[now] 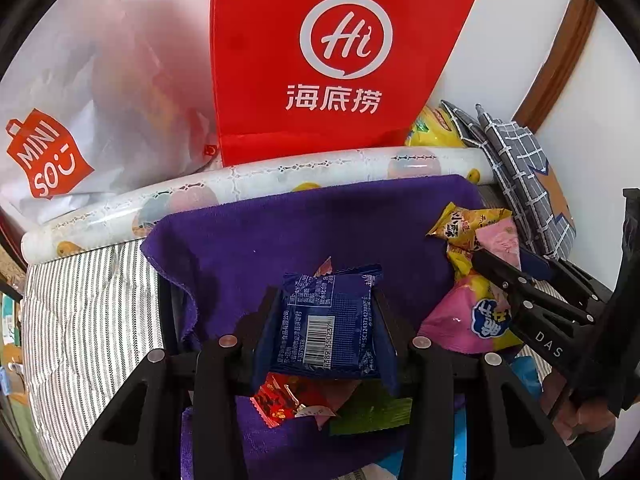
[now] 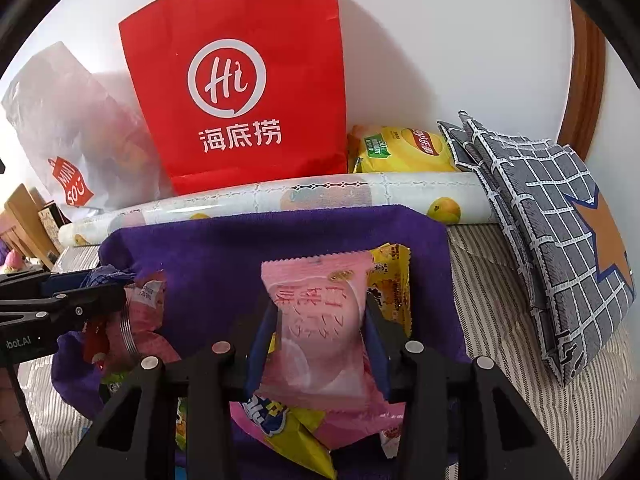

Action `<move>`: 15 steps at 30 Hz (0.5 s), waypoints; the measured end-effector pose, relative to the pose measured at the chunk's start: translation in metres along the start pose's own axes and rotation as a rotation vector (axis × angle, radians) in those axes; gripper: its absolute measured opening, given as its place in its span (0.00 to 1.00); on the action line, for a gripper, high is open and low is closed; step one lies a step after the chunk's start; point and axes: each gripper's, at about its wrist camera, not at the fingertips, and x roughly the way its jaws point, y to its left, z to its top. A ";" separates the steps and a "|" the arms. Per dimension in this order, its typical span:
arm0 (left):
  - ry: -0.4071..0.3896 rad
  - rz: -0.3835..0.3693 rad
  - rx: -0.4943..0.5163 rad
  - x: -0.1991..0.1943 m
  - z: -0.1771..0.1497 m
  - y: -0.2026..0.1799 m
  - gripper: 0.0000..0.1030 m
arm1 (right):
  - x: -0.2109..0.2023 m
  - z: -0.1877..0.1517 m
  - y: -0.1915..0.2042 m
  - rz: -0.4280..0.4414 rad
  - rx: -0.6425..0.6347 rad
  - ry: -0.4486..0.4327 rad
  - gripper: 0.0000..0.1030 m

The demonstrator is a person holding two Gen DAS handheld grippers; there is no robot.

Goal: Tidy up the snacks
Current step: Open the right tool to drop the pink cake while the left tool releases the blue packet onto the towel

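Snacks lie heaped on a purple cloth (image 1: 320,224), and two of them are up off it in the grippers. The left gripper (image 1: 326,320) is closed on a dark blue packet (image 1: 328,320) with a barcode facing up, its jaws pressed against both sides. The right gripper (image 2: 320,328) clamps a pale pink packet (image 2: 316,320) the same way, held just above the pile.

Under the left gripper sit a red wrapper (image 1: 280,400) and a green packet (image 1: 372,412). Under the right gripper lie a pink-and-yellow bag (image 2: 288,420) and a yellow packet (image 2: 392,284) behind the pink one. Beside the left gripper, in the right wrist view, another pink packet (image 2: 140,320) rests on the cloth. I count at least seven small snacks; overlaps hide any more.

The cloth is spread over a grey-and-white striped surface (image 1: 92,312), which shows bare on both sides of the cloth; that is where the open room lies. The far half of the cloth is also bare.

Along the cloth's far edge lies one roll of fruit-printed sheet (image 2: 320,196), closing off that side. Behind it, against the white wall (image 2: 460,40), stand one red paper bag (image 2: 240,80) with a white logo, one white plastic bag (image 1: 80,100) left of it, and one yellow chip bag (image 2: 404,152) right of it. Folded grey checked fabric (image 2: 540,220) leans at the far right, beside a brown wooden frame (image 2: 588,80).
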 end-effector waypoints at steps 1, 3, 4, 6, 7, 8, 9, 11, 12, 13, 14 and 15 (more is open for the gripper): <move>0.001 0.000 -0.001 0.000 0.000 0.000 0.42 | 0.000 0.000 0.000 -0.002 0.000 0.000 0.40; 0.002 -0.001 -0.001 0.001 0.000 0.000 0.42 | 0.001 0.000 -0.001 0.000 0.006 0.005 0.40; 0.002 -0.001 -0.003 0.001 0.000 0.001 0.42 | 0.001 0.000 -0.002 0.002 0.011 0.008 0.40; 0.003 -0.003 -0.005 0.001 0.000 0.001 0.42 | 0.001 -0.001 -0.003 0.006 0.018 0.011 0.40; 0.005 -0.006 -0.005 0.002 0.000 0.001 0.42 | 0.001 -0.001 -0.004 0.008 0.021 0.011 0.40; 0.006 -0.007 -0.006 0.002 0.000 0.001 0.42 | 0.001 -0.001 -0.004 0.010 0.021 0.011 0.40; 0.006 -0.009 -0.007 0.002 0.000 0.001 0.42 | 0.001 -0.001 -0.004 0.011 0.022 0.013 0.40; 0.006 -0.009 -0.005 0.002 0.000 0.000 0.42 | 0.001 -0.001 -0.003 0.014 0.018 0.020 0.40; 0.005 -0.011 -0.004 0.002 0.000 0.000 0.43 | 0.001 -0.001 -0.003 0.016 0.016 0.022 0.40; 0.006 -0.012 -0.004 0.002 0.000 0.000 0.43 | 0.001 -0.001 -0.002 0.018 0.014 0.021 0.40; 0.006 -0.013 -0.003 0.002 0.000 0.000 0.43 | 0.001 -0.001 -0.002 0.020 0.014 0.019 0.41; 0.005 -0.014 -0.004 0.002 0.000 0.000 0.43 | 0.000 -0.001 -0.002 0.023 0.013 0.017 0.41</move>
